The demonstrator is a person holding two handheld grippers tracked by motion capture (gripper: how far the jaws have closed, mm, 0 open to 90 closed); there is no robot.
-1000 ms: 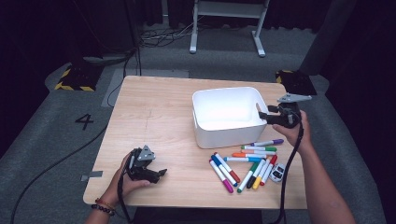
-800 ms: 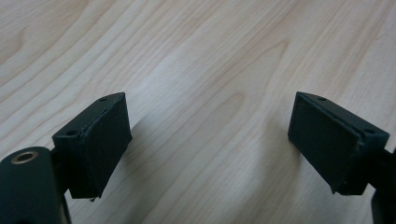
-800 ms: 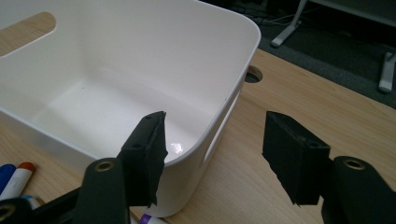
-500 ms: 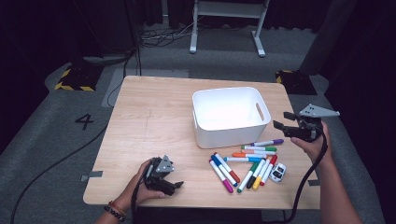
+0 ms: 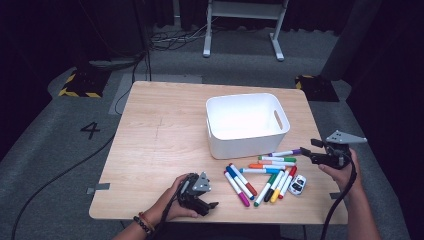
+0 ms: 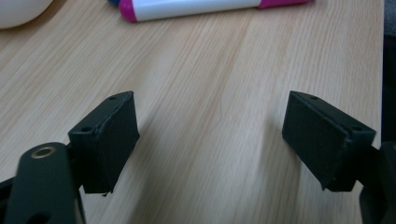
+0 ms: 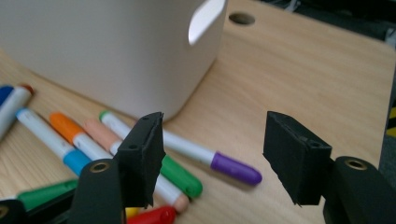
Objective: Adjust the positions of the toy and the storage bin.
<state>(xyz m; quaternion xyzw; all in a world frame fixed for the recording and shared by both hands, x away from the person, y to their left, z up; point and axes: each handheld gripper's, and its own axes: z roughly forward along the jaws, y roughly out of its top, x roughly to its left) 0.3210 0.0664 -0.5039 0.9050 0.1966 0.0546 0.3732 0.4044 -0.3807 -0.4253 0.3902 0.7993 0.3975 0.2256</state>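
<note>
Work in hand, as we read it: clearing markers off the table into the bin. Nearest target is the purple-capped marker [image 7: 205, 158], lying flat at about 5 o'clock from the white bin [image 5: 247, 125], just beside its front wall, purple end pointing toward the right table edge.

Our right gripper [image 5: 314, 151] sits at 3 o'clock of the marker pile, jaws spread and holding nothing. In the right gripper view the purple cap lies low between the two jaws, so we judge the approach is lined up for a grab across the barrel.

Remaining markers [image 5: 265, 175] are fanned loosely at 6 o'clock of the bin: green, orange, blue, red, yellow and pink caps, some touching or overlapping. Smooth round plastic barrels, white bodies with coloured caps, so they will likely roll if nudged. A small white toy car [image 5: 297, 185] sits at the pile's right end.

The bin is matte white plastic, rounded corners, slot handle cut in the side wall; it looks empty.

Our left gripper [image 5: 202, 200] is at 7 o'clock of the pile near the front edge, jaws wide apart, nothing between them but bare wood-grain table [image 5: 160, 135]. A pink-tipped marker [image 6: 196, 8] lies just ahead of it. Jaw pads are flat black blocks.
</note>
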